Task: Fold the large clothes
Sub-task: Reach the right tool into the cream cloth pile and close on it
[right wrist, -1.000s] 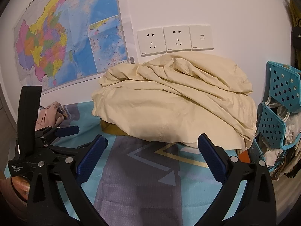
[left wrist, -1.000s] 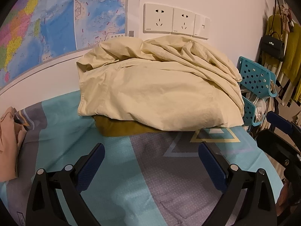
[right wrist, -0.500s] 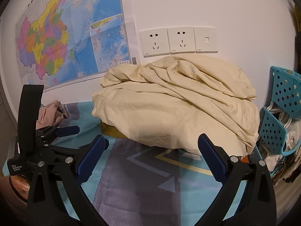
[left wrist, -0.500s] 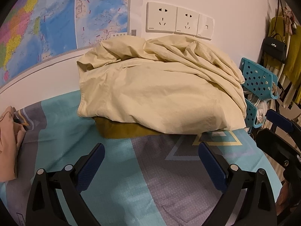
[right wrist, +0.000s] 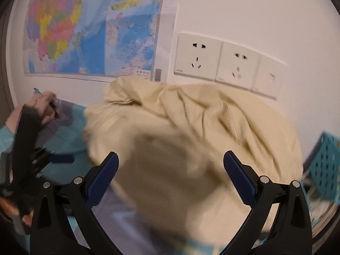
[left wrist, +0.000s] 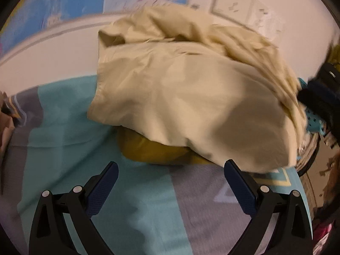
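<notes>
L gripper (left wrist: 171, 170): wide, nothing betw. the blue pads, low over the patterned sheet (left wrist: 63, 136) just short of the pile. R gripper (right wrist: 171, 159): also wide & empty, right up against the cream garment (right wrist: 191, 131), cloth filling the gap ahead of the pads; contact can't be told, view is smeared.

Cream garment (left wrist: 191, 89) = big crumpled heap on the sheet, back against the wall under the sockets (right wrist: 221, 61) & map (right wrist: 85, 27). It lies on top of a mustard-coloured cloth (left wrist: 153, 150) that peeks out at the front lower edge. Teal basket (right wrist: 325, 165) just off to the R of it. Pinkish cloth (right wrist: 40, 104) well off to the L.

Handling, by the look: thin woven fabric, soft, light for its bulk, creases easily, won't hold shape, so it'll sag & drag when lifted. Not fragile, not slippery. Risk = pinching the mustard layer along w/ it at the front hem.

Where to hold: an edge or corner, not the mound. Near L corner for the L gripper, R front edge for the R one, then lift & spread flat before any fold.
</notes>
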Available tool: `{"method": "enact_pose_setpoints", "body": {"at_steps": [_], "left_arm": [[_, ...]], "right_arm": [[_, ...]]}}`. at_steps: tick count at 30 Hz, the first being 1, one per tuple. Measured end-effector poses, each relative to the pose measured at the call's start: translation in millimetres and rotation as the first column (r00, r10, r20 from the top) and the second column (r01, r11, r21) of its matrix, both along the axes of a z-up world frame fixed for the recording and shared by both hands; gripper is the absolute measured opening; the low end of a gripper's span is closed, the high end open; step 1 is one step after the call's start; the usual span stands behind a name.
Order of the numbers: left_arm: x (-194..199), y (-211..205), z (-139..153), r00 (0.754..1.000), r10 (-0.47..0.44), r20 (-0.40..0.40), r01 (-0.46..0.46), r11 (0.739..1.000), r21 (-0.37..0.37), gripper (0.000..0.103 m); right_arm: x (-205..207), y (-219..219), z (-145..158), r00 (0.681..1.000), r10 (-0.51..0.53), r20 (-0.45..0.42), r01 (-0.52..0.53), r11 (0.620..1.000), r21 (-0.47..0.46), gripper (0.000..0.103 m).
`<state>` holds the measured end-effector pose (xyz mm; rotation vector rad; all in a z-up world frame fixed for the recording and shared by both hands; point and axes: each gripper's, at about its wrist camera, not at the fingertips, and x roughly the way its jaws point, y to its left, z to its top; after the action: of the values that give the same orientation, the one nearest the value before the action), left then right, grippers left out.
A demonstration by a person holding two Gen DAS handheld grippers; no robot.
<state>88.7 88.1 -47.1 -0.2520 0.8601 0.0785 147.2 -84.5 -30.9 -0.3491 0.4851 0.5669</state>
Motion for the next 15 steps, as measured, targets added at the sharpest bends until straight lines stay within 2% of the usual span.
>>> {"method": "enact_pose_setpoints", "body": {"at_steps": [5, 7, 10, 12, 14, 15], "left_arm": [[12, 11, -7, 1.0, 0.009, 0.016, -0.008, 0.998, -0.057, 0.096], [15, 13, -7, 1.0, 0.006, 0.022, -0.005, 0.998, -0.061, 0.096], [20, 14, -10, 1.0, -0.002, 0.031, 0.004, 0.998, -0.065, 0.096], [24, 16, -13, 1.0, -0.005, 0.028, 0.007, 0.997, -0.083, 0.096], [24, 17, -16, 1.0, -0.009, 0.029, 0.011, 0.996, -0.089, 0.096], [25, 17, -18, 0.999, -0.012, 0.03, 0.014, 0.996, -0.086, 0.096]], "right_arm": [[54, 48, -4, 0.999, 0.042, 0.002, -0.042, 0.992, -0.119, 0.091], [65, 66, -11, 0.998, 0.067, 0.008, -0.065, 0.983, -0.174, 0.084], [76, 85, -21, 0.994, 0.106, 0.012, -0.101, 0.968, -0.231, 0.086], [85, 88, -21, 0.993, 0.118, -0.008, -0.116, 0.967, -0.225, 0.085], [87, 85, -16, 0.994, 0.113, -0.009, -0.111, 0.964, -0.241, 0.043], [88, 83, -12, 0.993, 0.118, -0.016, -0.118, 0.958, -0.261, 0.019]]}}
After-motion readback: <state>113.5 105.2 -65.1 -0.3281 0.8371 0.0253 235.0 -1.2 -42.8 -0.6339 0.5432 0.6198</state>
